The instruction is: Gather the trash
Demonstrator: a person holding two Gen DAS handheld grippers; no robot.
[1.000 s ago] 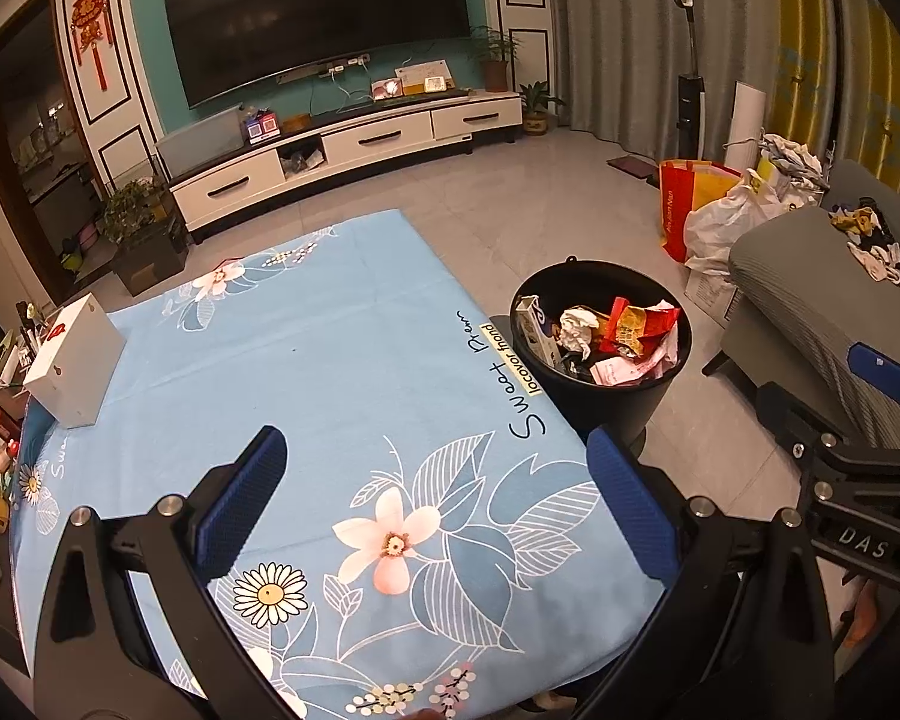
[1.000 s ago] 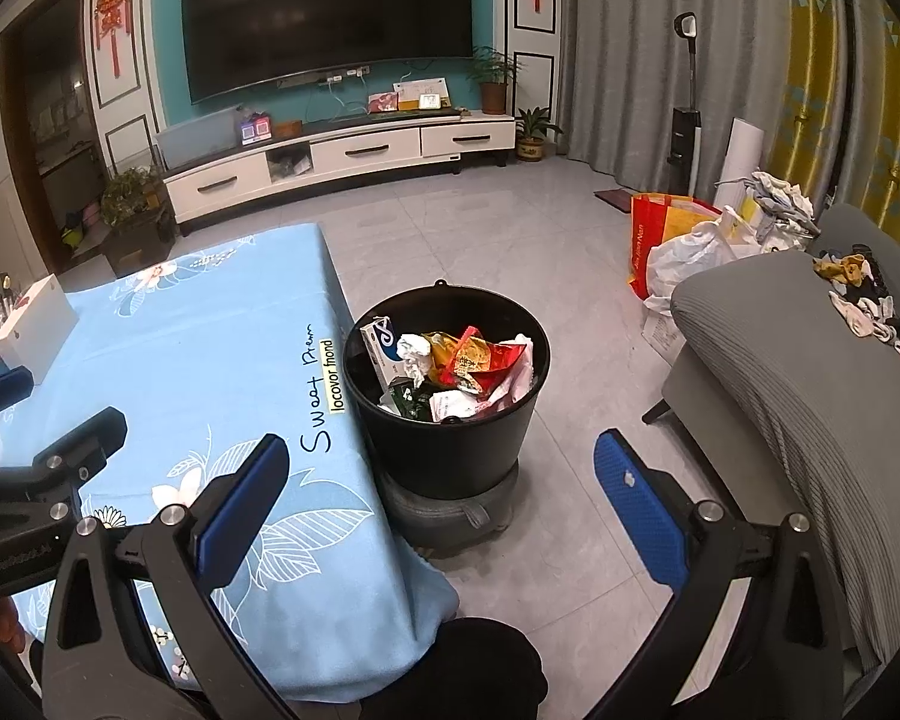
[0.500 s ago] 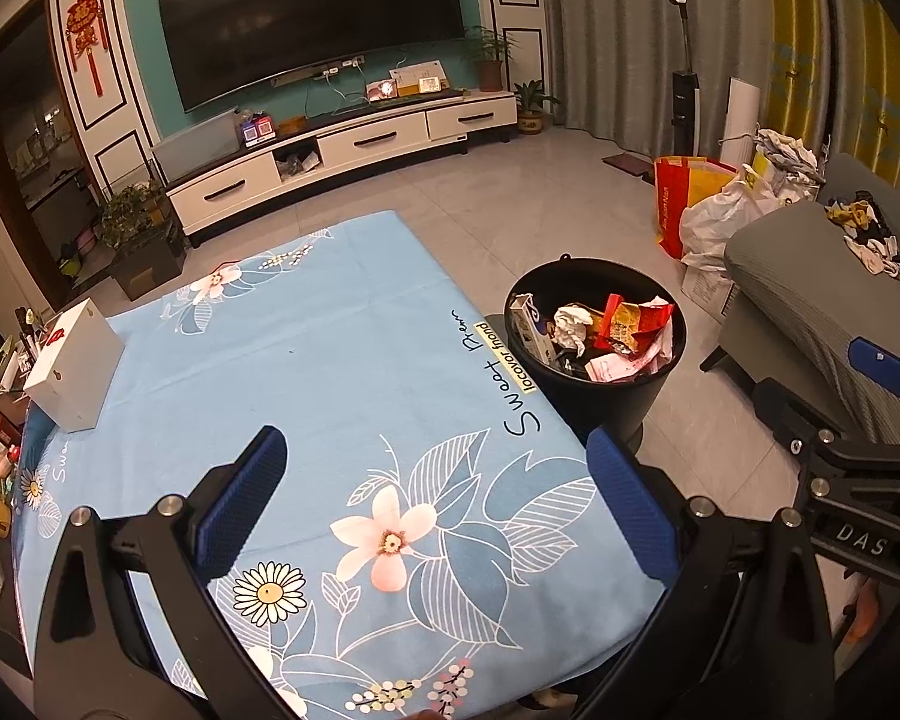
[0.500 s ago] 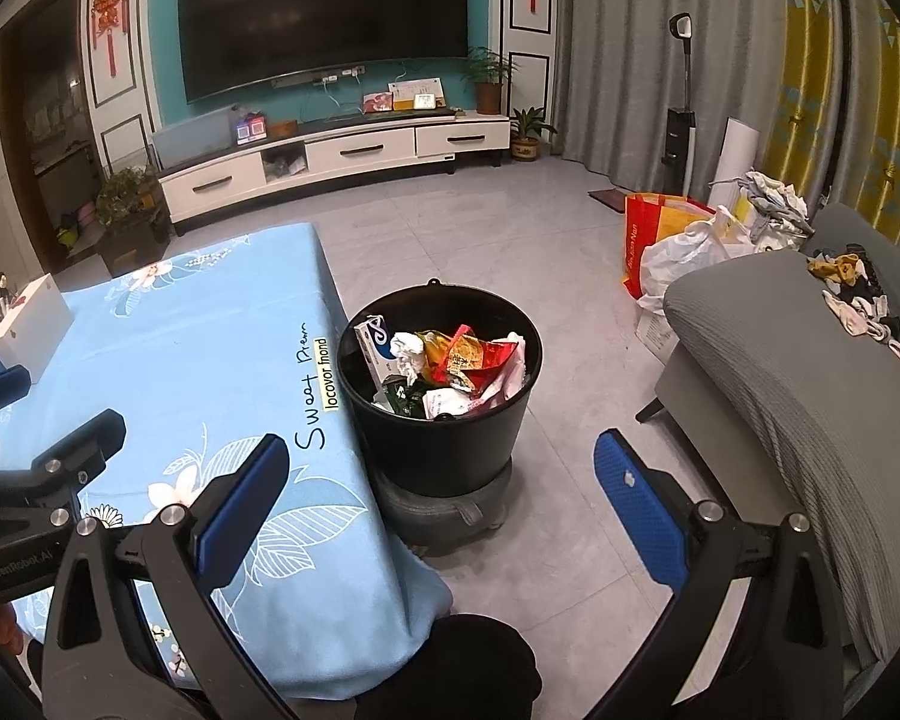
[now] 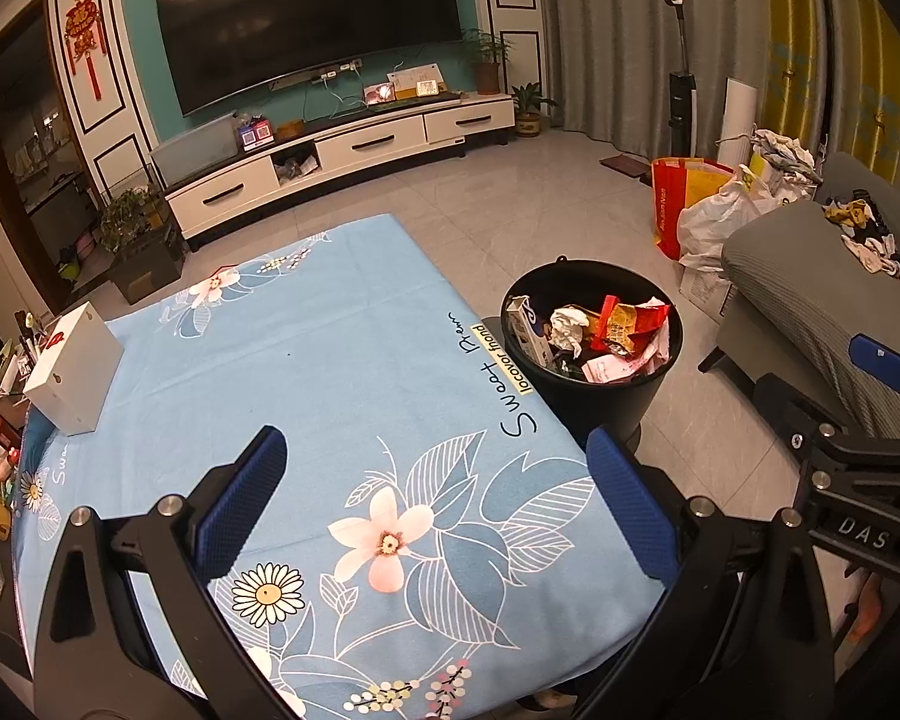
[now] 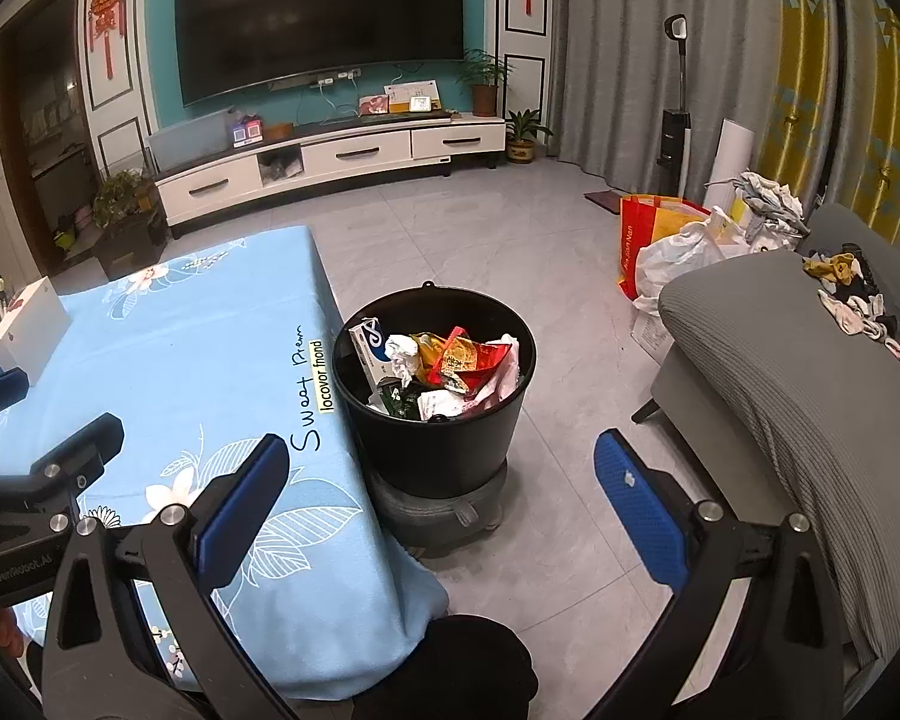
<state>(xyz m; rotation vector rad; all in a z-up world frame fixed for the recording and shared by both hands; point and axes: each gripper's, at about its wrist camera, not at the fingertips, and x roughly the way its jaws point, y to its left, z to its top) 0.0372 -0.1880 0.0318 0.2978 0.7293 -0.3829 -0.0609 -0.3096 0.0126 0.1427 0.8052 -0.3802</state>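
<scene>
The left gripper (image 5: 435, 501) has its two blue fingers (image 5: 243, 501) spread wide over the bench (image 5: 306, 360) with the flowered blue cloth, holding and touching nothing. The right gripper (image 6: 435, 507) is just as wide and empty, above the floor. One black bin (image 6: 435, 420), full of trash (image 6: 450, 366), stands on the floor, touching the bench's edge. One white box (image 5: 75, 378) sits on the bench's far left corner. Only the right wrist view shows the grey base (image 6: 444, 510) under the bin.
</scene>
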